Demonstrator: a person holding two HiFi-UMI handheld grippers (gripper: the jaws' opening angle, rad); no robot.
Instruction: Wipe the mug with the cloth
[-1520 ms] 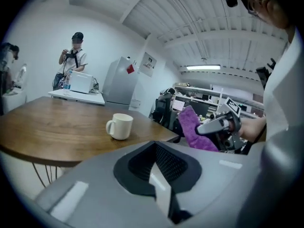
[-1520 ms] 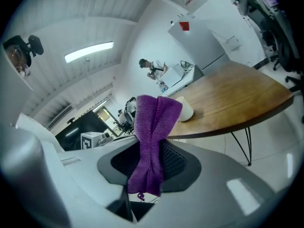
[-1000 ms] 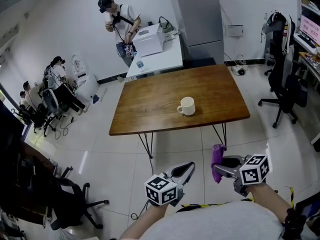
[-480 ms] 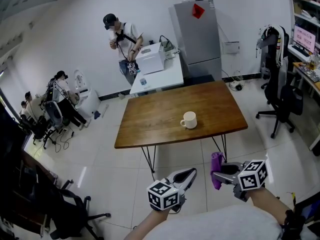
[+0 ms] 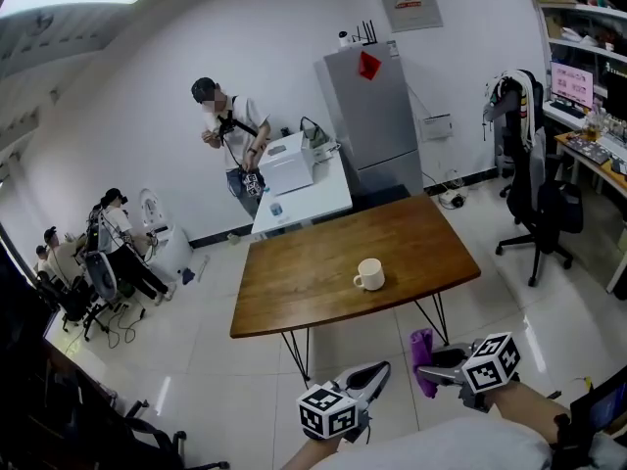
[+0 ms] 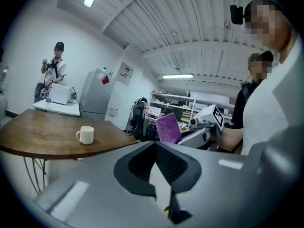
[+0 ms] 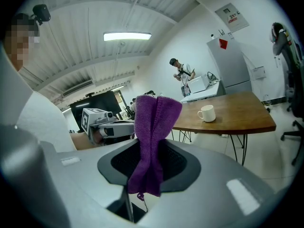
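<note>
Right tool (image 7: 151,167) clamped on cloth (image 7: 153,127), long axis upright, left tool (image 6: 159,163) closed empty, mug (image 5: 370,274) handle left

Upright white mug (image 5: 370,274) on wooden table (image 5: 294,292), handle leftward (head view). Folded purple cloth (image 7: 151,141) pinched in right gripper (image 7: 150,167), well apart from mug.

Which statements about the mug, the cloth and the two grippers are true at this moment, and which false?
1. The right gripper is shut on the purple cloth. True.
2. The mug stands on the wooden table. True.
3. The left gripper holds the mug. False: its jaws are together with nothing between them.
4. The cloth touches the mug. False: it is held well short of the table.
</note>
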